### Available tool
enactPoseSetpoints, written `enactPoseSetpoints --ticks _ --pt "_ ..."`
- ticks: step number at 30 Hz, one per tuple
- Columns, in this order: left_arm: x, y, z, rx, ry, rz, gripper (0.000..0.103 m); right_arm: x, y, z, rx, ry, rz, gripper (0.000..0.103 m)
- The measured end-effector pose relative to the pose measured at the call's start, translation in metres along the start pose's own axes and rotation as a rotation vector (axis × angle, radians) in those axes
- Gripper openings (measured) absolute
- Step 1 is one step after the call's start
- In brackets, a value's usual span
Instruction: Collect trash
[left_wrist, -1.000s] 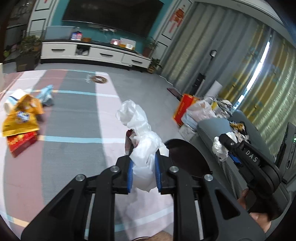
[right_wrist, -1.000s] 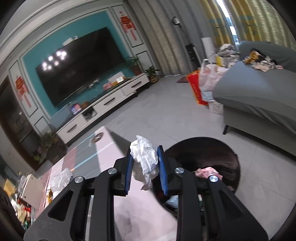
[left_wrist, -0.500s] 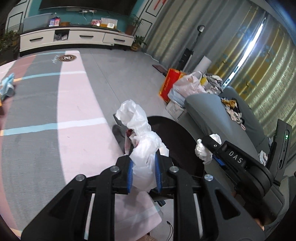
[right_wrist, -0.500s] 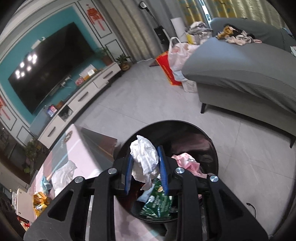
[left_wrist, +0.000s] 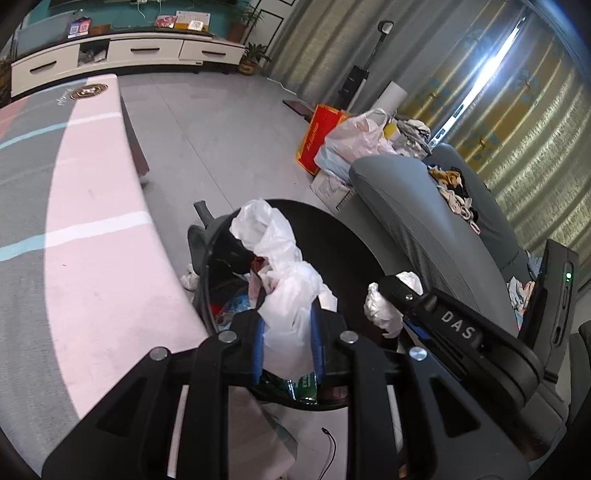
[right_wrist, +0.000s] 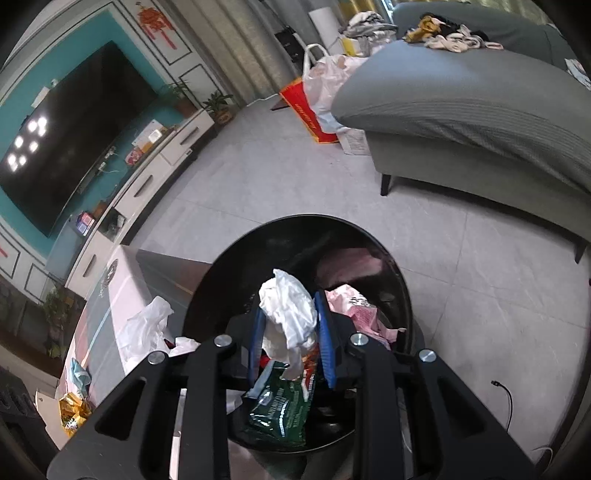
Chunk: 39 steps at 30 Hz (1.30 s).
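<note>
Green wrapper (right_wrist: 280, 410) inside black bin (right_wrist: 402, 291) shows clearly only from right wrist.

A home living room (television (right_wrist: 70, 140), sofa (right_wrist: 480, 122)).
</note>
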<state>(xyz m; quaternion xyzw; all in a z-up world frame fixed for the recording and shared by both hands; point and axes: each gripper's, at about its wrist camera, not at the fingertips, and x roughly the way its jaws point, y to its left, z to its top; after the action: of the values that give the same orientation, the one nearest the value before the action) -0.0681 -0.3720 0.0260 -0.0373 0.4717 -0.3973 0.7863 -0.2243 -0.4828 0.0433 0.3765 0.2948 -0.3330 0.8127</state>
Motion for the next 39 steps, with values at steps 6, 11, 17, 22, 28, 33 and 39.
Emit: enactPoseSetpoints --ticks 6,11,17,22,28,33,39 --pt "0.009 -0.006 -0.005 0.010 0.019 -0.045 0.030 -0.005 -0.010 0.003 0.049 -0.007 0.019 0.032" --pt "0.002 -0.005 -0.005 0.010 -0.003 -0.046 0.057 -0.013 -0.014 0.005 0.081 -0.030 0.046 0.053" --pt "-0.032 0.009 0.001 -0.018 -0.117 0.010 0.090 -0.021 -0.009 0.007 0.089 -0.061 0.066 0.071" --pt "-0.073 0.041 0.006 -0.072 -0.197 0.062 0.095 -0.027 0.003 0.006 0.061 -0.070 0.066 0.081" --pt "-0.132 0.102 0.004 -0.178 -0.258 0.157 0.099 -0.033 0.034 0.001 -0.017 -0.082 0.120 0.093" --pt "-0.177 0.156 -0.007 -0.259 -0.308 0.272 0.099 -0.034 0.072 -0.010 -0.113 -0.065 0.148 0.100" --pt "-0.219 0.205 -0.026 -0.265 -0.339 0.454 0.099 -0.033 0.120 -0.032 -0.260 -0.045 0.152 0.100"
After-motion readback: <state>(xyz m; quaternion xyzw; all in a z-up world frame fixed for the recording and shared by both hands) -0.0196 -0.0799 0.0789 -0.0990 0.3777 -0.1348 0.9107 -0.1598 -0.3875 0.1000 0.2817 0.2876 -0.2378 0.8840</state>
